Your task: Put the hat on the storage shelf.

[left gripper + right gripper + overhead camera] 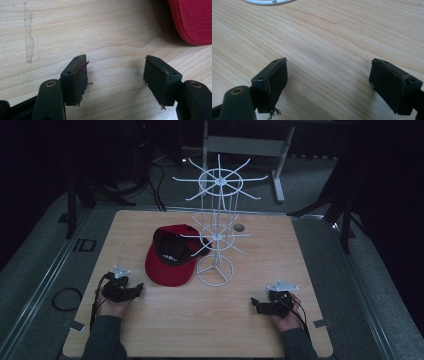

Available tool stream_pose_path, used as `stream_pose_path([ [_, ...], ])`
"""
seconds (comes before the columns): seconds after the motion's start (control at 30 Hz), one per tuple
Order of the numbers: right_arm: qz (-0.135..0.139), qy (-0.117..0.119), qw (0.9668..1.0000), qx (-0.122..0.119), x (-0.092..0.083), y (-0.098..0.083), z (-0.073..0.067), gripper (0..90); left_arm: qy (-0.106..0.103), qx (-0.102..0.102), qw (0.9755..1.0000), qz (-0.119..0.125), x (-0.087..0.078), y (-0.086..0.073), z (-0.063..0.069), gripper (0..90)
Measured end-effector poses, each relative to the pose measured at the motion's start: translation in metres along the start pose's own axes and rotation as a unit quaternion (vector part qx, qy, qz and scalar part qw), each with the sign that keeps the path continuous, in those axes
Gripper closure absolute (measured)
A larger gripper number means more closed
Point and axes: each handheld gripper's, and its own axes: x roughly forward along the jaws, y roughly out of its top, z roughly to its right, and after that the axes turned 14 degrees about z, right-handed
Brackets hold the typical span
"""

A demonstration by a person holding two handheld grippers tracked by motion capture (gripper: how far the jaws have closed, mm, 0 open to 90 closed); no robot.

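Left gripper [137, 286]: fingers apart, near red cap [169, 260] | right gripper [255, 304]: fingers apart, over bare table [200, 320]

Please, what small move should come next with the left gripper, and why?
Probably move the left gripper forward to the brim of the red cap. Its jaws stand wide open with nothing between them, and the cap lies just ahead on the table, beside the white wire rack. The right gripper is open too and farther off.
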Motion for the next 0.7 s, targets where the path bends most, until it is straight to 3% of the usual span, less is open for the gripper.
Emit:
stream_pose_path([
  [0.13,0.0,0.0,1.0,0.0,0.0,0.0,0.0,15.0,-0.002,0.001,1.0,-0.005,0.0,0.001,0.0,37.2],
  [0.27,0.0,0.0,1.0,0.0,0.0,0.0,0.0,15.0,-0.01,0.005,0.9998,-0.016,-0.002,0.004,0.001,48.6],
  [0.33,0.0,0.0,1.0,0.0,0.0,0.0,0.0,15.0,-0.001,0.018,0.9995,-0.025,-0.005,0.007,0.004,62.7],
  [0.37,0.0,0.0,1.0,0.0,0.0,0.0,0.0,15.0,-0.001,0.018,0.9995,-0.025,-0.005,0.007,0.004,63.9],
  [0.4,0.0,0.0,1.0,0.001,0.0,0.0,0.0,15.0,-0.012,0.024,0.9995,-0.017,-0.008,0.011,0.006,65.9],
  [0.43,0.0,0.0,1.0,0.001,0.0,0.0,0.0,15.0,-0.012,0.024,0.9995,-0.017,-0.008,0.011,0.006,66.6],
  [0.47,0.0,0.0,1.0,0.001,0.0,0.0,0.0,15.0,-0.025,0.015,0.9995,-0.007,-0.01,0.016,0.008,66.6],
  [0.6,0.0,0.0,1.0,0.001,0.0,0.0,0.0,15.0,-0.031,0.018,0.9993,-0.002,-0.012,0.022,0.009,64.8],
  [0.7,0.0,0.0,1.0,0.001,0.0,0.0,0.0,15.0,-0.043,0.018,0.9989,0.005,-0.015,0.036,0.009,61.4],
])
